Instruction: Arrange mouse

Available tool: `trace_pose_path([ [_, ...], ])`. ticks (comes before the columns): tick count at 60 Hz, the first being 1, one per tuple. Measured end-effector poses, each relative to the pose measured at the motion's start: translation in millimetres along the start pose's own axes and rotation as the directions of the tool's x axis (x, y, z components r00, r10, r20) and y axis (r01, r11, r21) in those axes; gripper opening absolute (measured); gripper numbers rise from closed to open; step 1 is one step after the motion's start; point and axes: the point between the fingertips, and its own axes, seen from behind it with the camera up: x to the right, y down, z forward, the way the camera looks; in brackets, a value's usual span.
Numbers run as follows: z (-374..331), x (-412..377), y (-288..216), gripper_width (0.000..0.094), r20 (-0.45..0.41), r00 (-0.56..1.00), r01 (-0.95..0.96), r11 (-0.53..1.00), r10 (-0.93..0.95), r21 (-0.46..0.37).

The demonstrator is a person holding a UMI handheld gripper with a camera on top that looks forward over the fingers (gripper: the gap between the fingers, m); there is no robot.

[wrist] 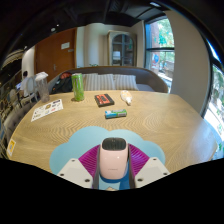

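While the gripper (114, 172) has both fingers pressed on the pink and white mouse (113, 158) over the blue mouse pad (110, 142) at the near edge of the table (160, 120), a loose squeeze could drop it crooked.

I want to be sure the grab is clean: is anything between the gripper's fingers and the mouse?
Nothing visible is. The mouse sits directly between the fingers of the gripper, on a purple mouse pad. Whether the fingers press on it cannot be told. The other things on the table lie well beyond it.
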Motion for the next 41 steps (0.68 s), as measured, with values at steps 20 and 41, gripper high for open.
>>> trace_pose_path([
  [20,4.7,-10.0,20.6,0.0704,0.042,0.999,-0.017,0.999,0.018,-0.034],
  [41,-68.9,5.9,46.4,0.0841,0.059,0.997,-0.042,0.999,0.042,0.002],
])
